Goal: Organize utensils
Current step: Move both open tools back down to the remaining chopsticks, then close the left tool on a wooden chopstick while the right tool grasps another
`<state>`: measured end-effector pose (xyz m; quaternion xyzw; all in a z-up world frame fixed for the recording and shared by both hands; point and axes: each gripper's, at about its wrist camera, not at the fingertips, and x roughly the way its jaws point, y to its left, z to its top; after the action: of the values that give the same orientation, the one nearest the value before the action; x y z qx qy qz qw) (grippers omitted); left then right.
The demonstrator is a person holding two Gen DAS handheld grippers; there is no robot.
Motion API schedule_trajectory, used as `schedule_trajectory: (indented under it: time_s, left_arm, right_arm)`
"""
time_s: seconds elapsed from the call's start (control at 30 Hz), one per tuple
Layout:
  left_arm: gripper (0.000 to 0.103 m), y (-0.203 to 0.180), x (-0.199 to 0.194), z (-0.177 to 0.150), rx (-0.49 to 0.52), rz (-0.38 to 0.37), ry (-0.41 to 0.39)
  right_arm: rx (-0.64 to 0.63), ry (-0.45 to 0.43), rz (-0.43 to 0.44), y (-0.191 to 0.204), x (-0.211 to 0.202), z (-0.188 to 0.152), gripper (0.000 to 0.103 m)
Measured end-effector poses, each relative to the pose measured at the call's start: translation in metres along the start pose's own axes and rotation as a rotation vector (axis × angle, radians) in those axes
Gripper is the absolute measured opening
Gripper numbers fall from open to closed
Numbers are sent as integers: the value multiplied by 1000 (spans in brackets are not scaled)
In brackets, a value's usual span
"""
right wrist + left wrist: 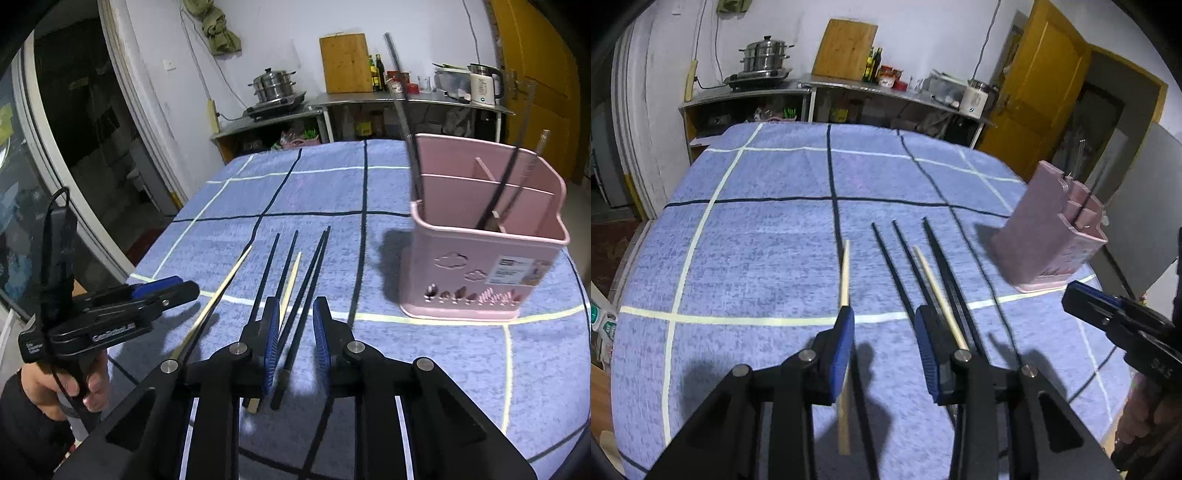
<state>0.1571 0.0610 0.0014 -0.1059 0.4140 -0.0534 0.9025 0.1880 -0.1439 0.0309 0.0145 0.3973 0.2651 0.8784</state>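
Here the chopsticks lie loose on the blue checked cloth (424, 369), all with their long axes running away from the person, roughly along the line each gripper points. The pink holder (480, 258) stands upright further off to the right, well apart from them, with a few long utensils already leaning in its compartments. The right gripper (295, 343) hangs low over the dark chopsticks (299, 291); its jaws stand narrow but not closed, with one or two dark sticks running lengthwise through the gap and no pad visibly pressing on them. A pale chopstick (290, 286) lies just beside its left pad. The left gripper (886, 332) has its jaws somewhat wider, with bare cloth between them; the pale wooden chopstick (845, 273) passes just under or beside its left pad, and I cannot tell whether they touch. So the right hand is the nearer to a grasp, and to the holder. Because the sticks lie along the fingers rather than across them, closing should catch them side-on, though a thin stick could slip or roll.
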Motion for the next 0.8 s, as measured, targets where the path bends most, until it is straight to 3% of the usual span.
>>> schedule_trajectory:
  time_s: [0.17,0.5,0.8]
  left_arm:
    - [36,9,27,8,7,20,43]
    - [29,19,64,23,27,23,82]
    - [24,26,77,27,24,-6,95]
  right_arm:
    - [-8,41,-6,5,30,5,11]
    - [-39,125,-23,14,97,20,9]
    - [-39,172,-37,10,135,31,9]
